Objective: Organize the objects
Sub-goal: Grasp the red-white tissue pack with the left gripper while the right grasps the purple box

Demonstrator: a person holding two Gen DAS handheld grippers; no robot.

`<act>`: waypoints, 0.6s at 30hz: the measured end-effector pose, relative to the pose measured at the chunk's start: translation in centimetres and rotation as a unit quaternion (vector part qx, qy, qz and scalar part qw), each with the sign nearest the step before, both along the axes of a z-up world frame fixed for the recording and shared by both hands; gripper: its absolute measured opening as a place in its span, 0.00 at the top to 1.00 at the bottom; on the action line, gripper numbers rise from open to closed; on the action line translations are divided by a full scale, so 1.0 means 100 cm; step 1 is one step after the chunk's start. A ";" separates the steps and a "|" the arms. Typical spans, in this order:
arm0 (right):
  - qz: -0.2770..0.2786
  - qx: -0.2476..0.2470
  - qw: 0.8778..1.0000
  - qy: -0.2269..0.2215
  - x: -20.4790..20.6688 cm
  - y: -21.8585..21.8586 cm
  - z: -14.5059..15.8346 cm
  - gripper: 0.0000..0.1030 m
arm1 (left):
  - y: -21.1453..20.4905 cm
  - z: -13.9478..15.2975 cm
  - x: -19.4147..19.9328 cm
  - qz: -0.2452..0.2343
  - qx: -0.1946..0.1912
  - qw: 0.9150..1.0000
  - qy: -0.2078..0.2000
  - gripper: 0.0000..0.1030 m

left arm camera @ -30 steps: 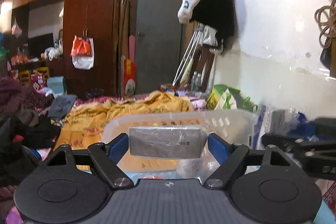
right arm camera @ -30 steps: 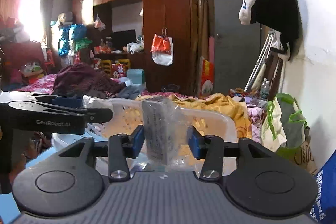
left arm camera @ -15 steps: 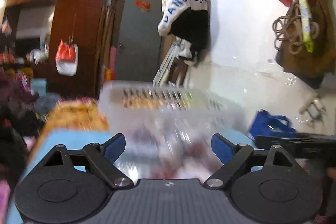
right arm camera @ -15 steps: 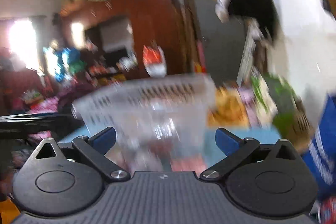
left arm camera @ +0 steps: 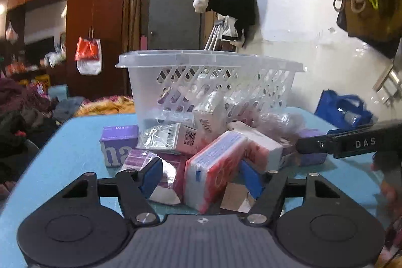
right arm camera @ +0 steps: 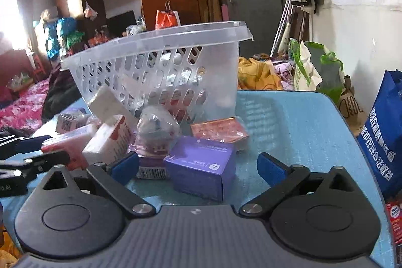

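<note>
- Left gripper [left arm camera: 199, 176] low centre of the left view, fingers [left arm camera: 150, 176] apart and closing; red-white pack [left arm camera: 213, 167] stands tilted between them, pads not yet pressing it.
- Right gripper [right arm camera: 198, 166] low centre of the right view, fingers [right arm camera: 125, 166] wide and closing; purple box [right arm camera: 201, 165] between them, untouched.
- Basket [left arm camera: 208, 82] mid-frame on the blue desk [left arm camera: 62, 155], behind the pile, some items inside.
- Loose boxes and packets lie heaped just in front of the basket.
- Blue bag [right arm camera: 384, 132] at the right edge.
</note>
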State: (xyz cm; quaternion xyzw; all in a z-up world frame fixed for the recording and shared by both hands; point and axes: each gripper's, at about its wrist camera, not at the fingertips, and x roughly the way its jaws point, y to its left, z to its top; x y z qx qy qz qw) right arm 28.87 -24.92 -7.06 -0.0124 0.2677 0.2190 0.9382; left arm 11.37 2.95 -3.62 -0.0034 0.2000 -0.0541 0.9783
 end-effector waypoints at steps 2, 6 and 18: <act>0.008 -0.012 1.000 0.008 0.000 0.004 -0.002 0.16 | -0.002 0.000 -0.001 0.009 0.007 1.000 -0.004 0.38; 0.001 0.001 1.000 0.013 0.001 -0.002 -0.004 0.33 | -0.003 -0.002 -0.002 0.008 0.010 1.000 -0.004 0.41; -0.011 0.018 1.000 0.015 0.001 -0.008 -0.002 0.38 | -0.014 -0.002 -0.005 0.000 0.034 0.999 -0.013 0.59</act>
